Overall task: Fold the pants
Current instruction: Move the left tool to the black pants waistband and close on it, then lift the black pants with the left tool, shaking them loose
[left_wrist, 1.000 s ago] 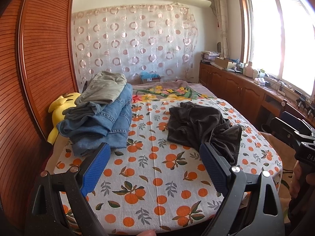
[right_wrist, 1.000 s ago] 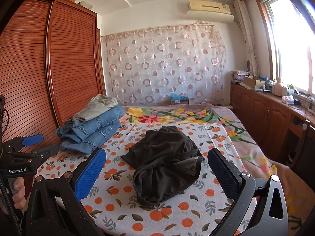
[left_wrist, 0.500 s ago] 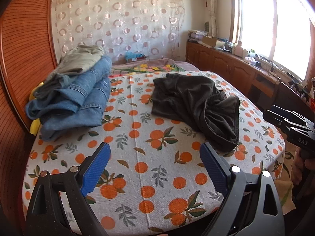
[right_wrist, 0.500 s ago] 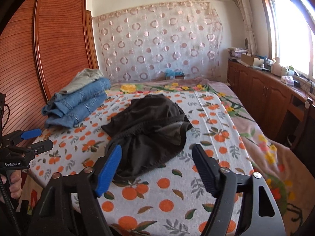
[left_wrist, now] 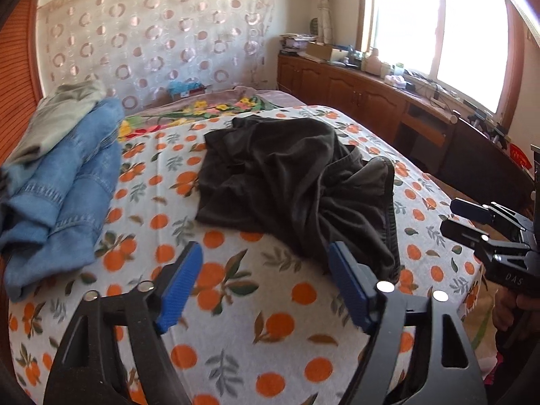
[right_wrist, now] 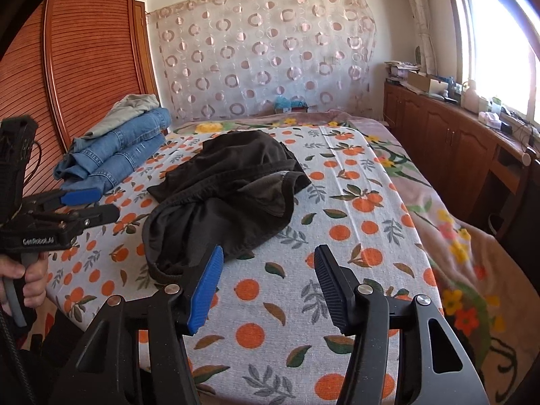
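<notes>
Pants, dark charcoal cloth (left_wrist: 297,182) (right_wrist: 229,195): one pair, crumpled in a heap near the middle of the bed, waistband toward the near edge.
Bed with white sheet printed in oranges and leaves (left_wrist: 236,303) (right_wrist: 354,236): carries all garments.
Stack of folded blue denim jeans topped by a grey-green garment (left_wrist: 67,182) (right_wrist: 118,148): at the bed's far left, apart from the pants.
Left tongs, black frame with blue pads (left_wrist: 266,290): jaws closing, nothing between them, just short of the waistband.
Right tongs (right_wrist: 268,287): jaws closing over bare sheet, beside the heap's near edge.
</notes>
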Demonstrator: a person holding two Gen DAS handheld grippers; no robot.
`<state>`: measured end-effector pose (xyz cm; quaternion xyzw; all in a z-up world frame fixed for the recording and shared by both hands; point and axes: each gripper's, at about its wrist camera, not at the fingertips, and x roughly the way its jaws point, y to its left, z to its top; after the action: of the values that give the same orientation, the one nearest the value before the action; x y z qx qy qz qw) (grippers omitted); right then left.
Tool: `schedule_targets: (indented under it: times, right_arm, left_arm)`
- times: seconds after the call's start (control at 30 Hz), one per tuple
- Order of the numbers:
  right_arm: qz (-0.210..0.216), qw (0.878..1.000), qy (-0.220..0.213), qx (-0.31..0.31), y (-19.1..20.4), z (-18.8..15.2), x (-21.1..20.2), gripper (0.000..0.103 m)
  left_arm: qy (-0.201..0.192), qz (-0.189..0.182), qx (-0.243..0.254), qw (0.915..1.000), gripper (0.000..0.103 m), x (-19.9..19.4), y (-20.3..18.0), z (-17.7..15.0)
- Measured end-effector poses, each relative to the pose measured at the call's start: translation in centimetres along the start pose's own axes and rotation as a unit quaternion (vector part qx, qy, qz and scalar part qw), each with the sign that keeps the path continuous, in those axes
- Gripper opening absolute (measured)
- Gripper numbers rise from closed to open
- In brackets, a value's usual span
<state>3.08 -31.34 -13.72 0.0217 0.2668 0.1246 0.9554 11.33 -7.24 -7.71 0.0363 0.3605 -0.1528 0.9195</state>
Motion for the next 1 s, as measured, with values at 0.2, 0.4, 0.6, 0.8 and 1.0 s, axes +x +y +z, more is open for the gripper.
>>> schedule_targets:
  times: [0.2, 0.4, 0.6, 0.8, 1.0]
  right_arm:
    - [-0.001, 1.000, 0.003, 0.007, -0.3, -0.2, -0.1, 0.058]
    - [0.001, 1.000, 0.007, 0.018, -0.9, -0.4, -0.2, 0.058]
    - [0.004, 1.000, 0.012, 0.023, -0.8, -0.4, -0.1, 0.058]
    - [0.007, 1.000, 0.017, 0.023, -0.7, -0.3, 0.3, 0.058]
    - [0.008, 1.000, 0.017, 0.019, -0.7, 0.0, 0.4, 0.058]
  left_arm:
    - [0.025, -0.039, 0.025, 0.9986, 0.050, 2.9, -1.7, 2.2]
    - [0.057, -0.068, 0.041, 0.9952, 0.029, 6.2, -3.1, 3.4]
    - [0.078, -0.056, 0.040, 0.9945, 0.011, 7.5, -2.7, 3.1]
    - [0.055, -0.061, 0.043, 0.9957, 0.003, 5.4, -2.6, 2.6]
    - [0.028, -0.067, 0.021, 0.9971, 0.003, 1.5, -0.9, 1.6]
